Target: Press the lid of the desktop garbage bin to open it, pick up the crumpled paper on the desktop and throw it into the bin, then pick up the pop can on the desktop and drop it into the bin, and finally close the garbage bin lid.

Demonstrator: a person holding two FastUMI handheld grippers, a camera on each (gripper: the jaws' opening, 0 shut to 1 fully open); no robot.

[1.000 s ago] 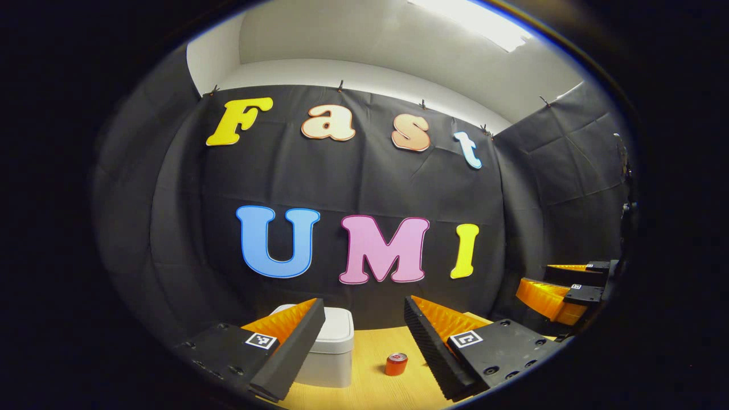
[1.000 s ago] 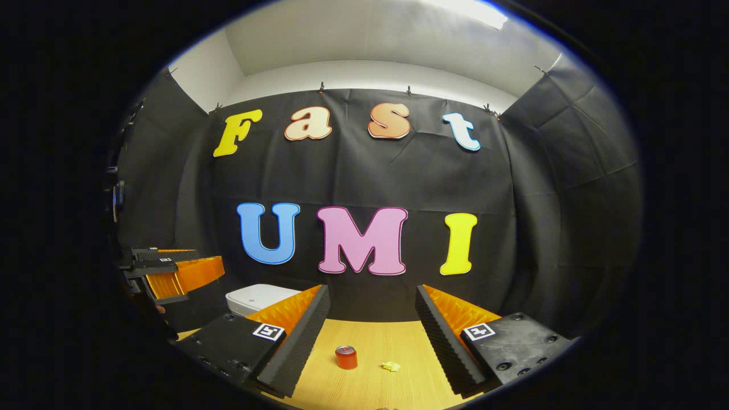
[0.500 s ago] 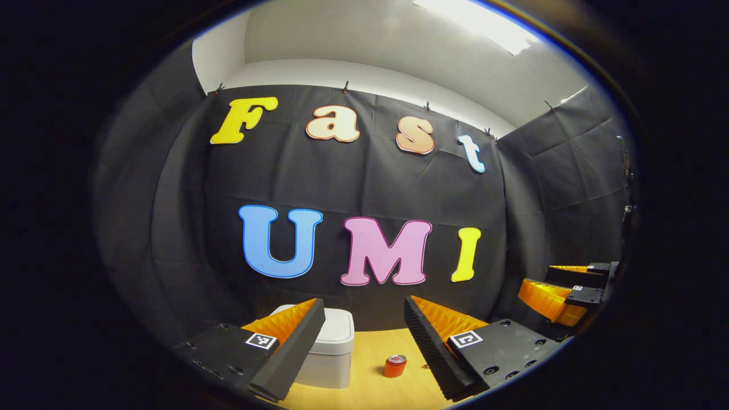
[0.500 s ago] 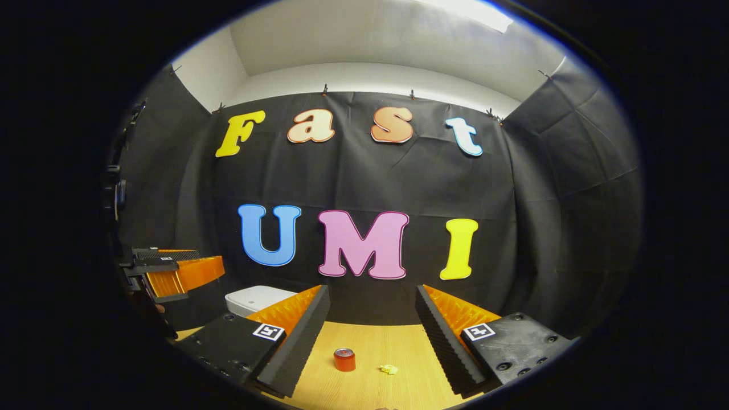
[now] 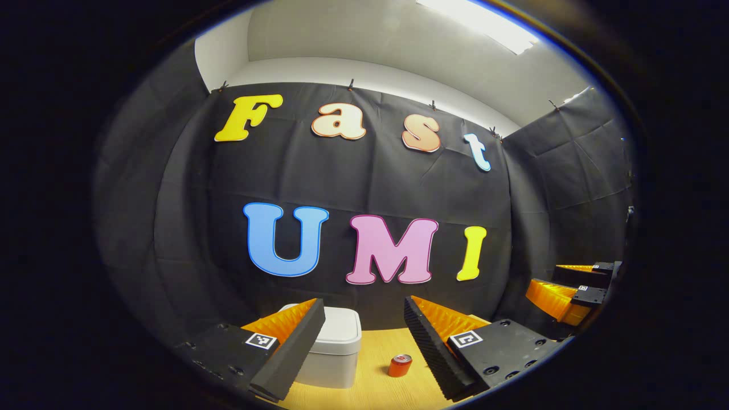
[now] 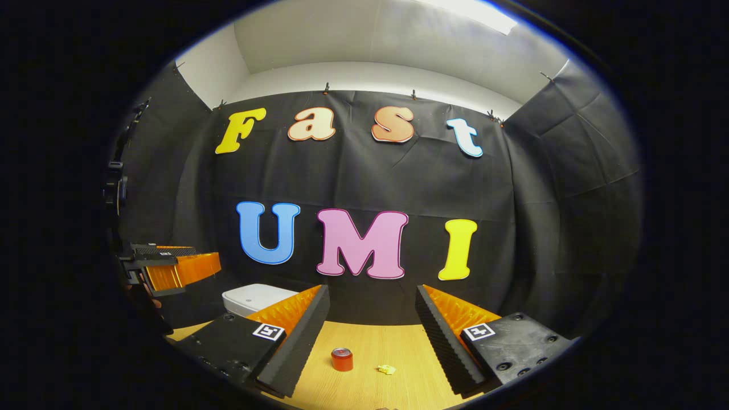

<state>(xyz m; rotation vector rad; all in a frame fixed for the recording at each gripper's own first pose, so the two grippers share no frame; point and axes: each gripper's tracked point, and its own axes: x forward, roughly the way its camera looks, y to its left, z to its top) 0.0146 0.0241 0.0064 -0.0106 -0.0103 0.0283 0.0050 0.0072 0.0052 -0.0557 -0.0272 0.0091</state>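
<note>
A white desktop bin (image 5: pixel 333 353) with its lid down stands on the wooden desktop (image 5: pixel 376 393), partly behind my left finger; the bin (image 6: pixel 253 297) also sits far left in the right gripper view. A red pop can (image 5: pixel 399 365) stands upright to its right, and the can (image 6: pixel 342 359) lies ahead between my right gripper's fingers. A small yellow crumpled paper (image 6: pixel 386 369) lies just right of the can. My left gripper (image 5: pixel 357 327) is open and holds nothing, well above the desk. My right gripper (image 6: pixel 371 316) is open too, also holding nothing.
The other gripper (image 5: pixel 569 287) hangs at the far right of the left gripper view, and the left gripper (image 6: pixel 165 267) shows at the left edge of the right gripper view. Black cloth walls close the booth behind and to both sides.
Both views have shifted a little: the bin and can sit slightly further right in the left gripper view, the can and paper slightly left in the right gripper view. Both grippers stay open.
</note>
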